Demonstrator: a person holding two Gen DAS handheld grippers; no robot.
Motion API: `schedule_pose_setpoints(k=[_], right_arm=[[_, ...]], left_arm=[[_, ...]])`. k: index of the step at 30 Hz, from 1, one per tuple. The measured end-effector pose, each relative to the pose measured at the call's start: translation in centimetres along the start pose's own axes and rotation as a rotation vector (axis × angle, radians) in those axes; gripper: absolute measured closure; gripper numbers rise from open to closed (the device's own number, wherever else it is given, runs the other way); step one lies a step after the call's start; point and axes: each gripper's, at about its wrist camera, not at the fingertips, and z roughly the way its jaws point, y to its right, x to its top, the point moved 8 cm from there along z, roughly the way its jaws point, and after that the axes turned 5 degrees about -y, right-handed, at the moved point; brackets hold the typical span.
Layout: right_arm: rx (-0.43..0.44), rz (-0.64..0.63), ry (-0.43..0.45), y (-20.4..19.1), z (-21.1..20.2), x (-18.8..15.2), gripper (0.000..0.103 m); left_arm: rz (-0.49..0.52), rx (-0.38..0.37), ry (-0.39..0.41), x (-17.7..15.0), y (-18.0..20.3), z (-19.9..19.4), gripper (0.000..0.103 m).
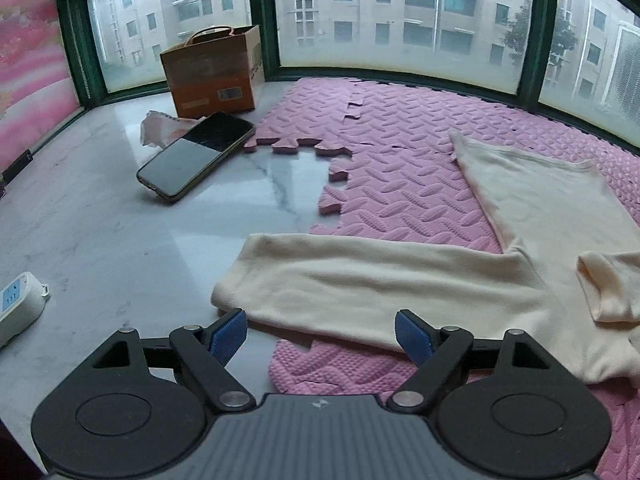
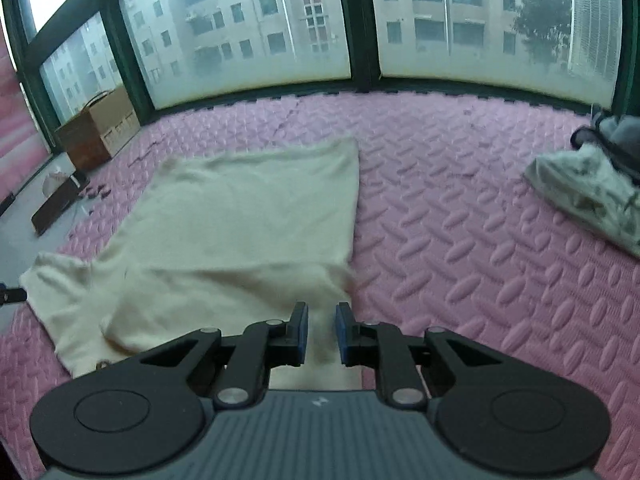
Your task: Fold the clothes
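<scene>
Fingers [image 2: 301,330] pinch cream sweater [image 2: 240,216] between them.

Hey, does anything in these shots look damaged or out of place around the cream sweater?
Yes. The phone on the marble floor has a cracked screen at its far end. Beside it, the pink foam mat has a gap where a tile is missing, leaving toothed edges exposed. A crumpled scrap lies by the cardboard box.
</scene>
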Motion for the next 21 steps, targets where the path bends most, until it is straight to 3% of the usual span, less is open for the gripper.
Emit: schedule_pose_setpoints(k=[8,15,21], right_arm=[[-0.027,-0.058,-0.033,-1.2,2.7,1.0,0.088],[0.016,-0.088,0.005,-3.1,0.8,1.6,0.088],[0.069,-0.136,-0.014,-5.8,0.6,0.2,0.088]], left_arm=[[-0.064,0.006,-0.011,-0.2,-1.4,0.4,0.021],[-0.162,0.015,-0.018,0.1,-3.9,1.0,0.022],[-0.22,0.011,-0.039,0.6,-4.7,2.1,0.034]])
